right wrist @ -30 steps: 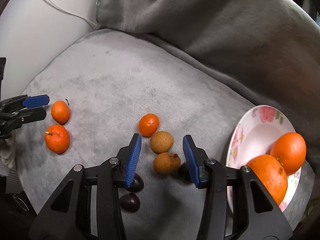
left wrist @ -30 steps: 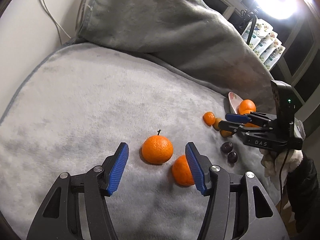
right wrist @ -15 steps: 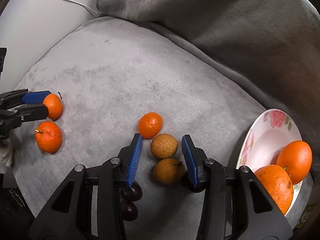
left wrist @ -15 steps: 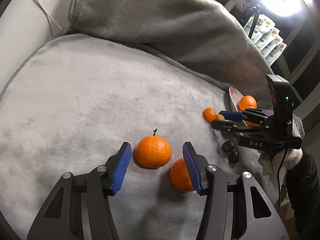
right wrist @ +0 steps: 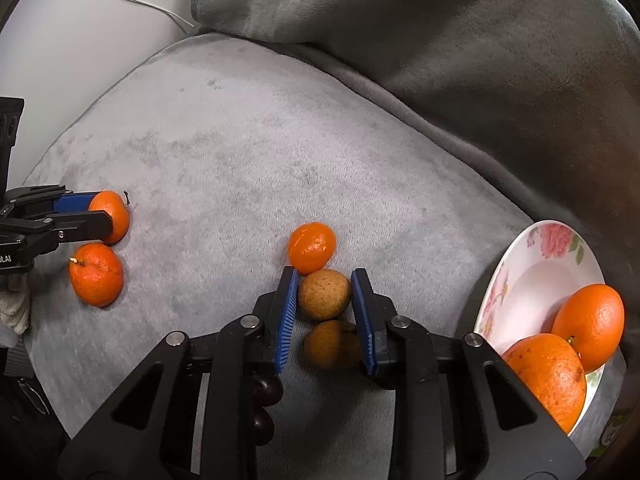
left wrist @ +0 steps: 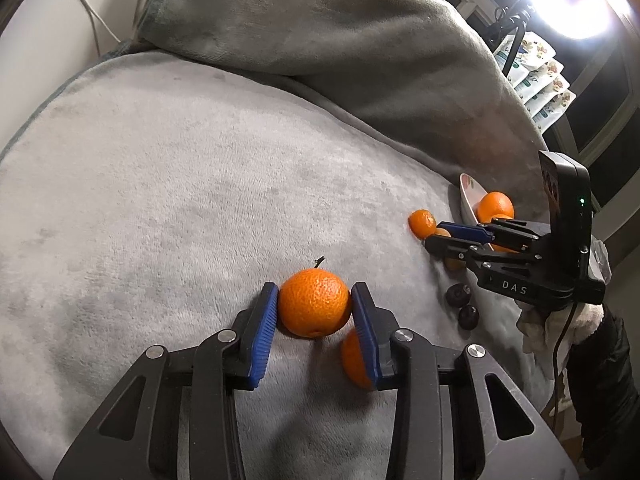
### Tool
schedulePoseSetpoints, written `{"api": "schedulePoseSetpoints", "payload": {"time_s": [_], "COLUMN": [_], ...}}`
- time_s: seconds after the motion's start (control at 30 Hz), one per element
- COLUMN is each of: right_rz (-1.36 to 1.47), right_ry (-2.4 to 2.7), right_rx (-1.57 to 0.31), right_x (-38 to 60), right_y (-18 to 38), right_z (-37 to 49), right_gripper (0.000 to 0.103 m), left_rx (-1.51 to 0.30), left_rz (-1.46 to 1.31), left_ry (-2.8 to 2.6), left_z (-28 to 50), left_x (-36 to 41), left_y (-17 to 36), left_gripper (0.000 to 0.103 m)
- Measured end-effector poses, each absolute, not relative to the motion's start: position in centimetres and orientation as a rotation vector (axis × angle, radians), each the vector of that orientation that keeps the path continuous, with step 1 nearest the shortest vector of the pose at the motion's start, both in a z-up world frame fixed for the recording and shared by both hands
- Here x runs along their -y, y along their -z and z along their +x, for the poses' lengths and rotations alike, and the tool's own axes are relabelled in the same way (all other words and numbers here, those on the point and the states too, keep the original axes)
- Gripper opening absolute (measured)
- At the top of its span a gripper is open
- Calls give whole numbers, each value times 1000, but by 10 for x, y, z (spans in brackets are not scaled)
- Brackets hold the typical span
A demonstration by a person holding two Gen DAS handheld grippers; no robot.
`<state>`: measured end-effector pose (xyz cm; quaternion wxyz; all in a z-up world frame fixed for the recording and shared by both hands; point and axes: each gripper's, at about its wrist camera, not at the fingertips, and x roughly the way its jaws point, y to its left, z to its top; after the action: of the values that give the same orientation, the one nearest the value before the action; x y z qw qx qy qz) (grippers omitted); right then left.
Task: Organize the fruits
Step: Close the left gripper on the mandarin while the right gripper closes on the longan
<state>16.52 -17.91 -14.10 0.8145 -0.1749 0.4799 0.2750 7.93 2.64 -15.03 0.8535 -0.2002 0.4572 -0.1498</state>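
Blue pads of left tool (left wrist: 314, 312) just closing in, now touch both sides of mandarin (left wrist: 314, 303) on grey blanket (left wrist: 180, 184). Right tool (right wrist: 324, 298) also just closing; pads pinch brown fruit (right wrist: 323, 295). Advice: squeeze gently, lift straight up, so neighbours do not roll. Second mandarin (left wrist: 354, 360) lies just beside left tool's right finger, partly hidden. Small orange fruit (right wrist: 312, 247) touches brown fruit ahead of right tool; another brown fruit (right wrist: 332, 345) sits behind, between fingers. Plate (right wrist: 532, 280) with two oranges lies well to right.
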Motion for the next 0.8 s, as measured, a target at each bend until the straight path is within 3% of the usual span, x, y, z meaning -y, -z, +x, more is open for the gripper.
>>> {"api": "schedulePoseSetpoints", "payload": {"time_s": [0.8], "right_rz": [-173], "right_ry": [-554], "right_rx": [-872], "right_x": [225], "right_y": [91], "right_z": [138], "right_gripper": [28], "left_rx": [-865], "left_rz": [-407], "left_ry": [351], "left_z": [75], "left_x": [-21], "left_y": [109], "left_gripper": [35]}}
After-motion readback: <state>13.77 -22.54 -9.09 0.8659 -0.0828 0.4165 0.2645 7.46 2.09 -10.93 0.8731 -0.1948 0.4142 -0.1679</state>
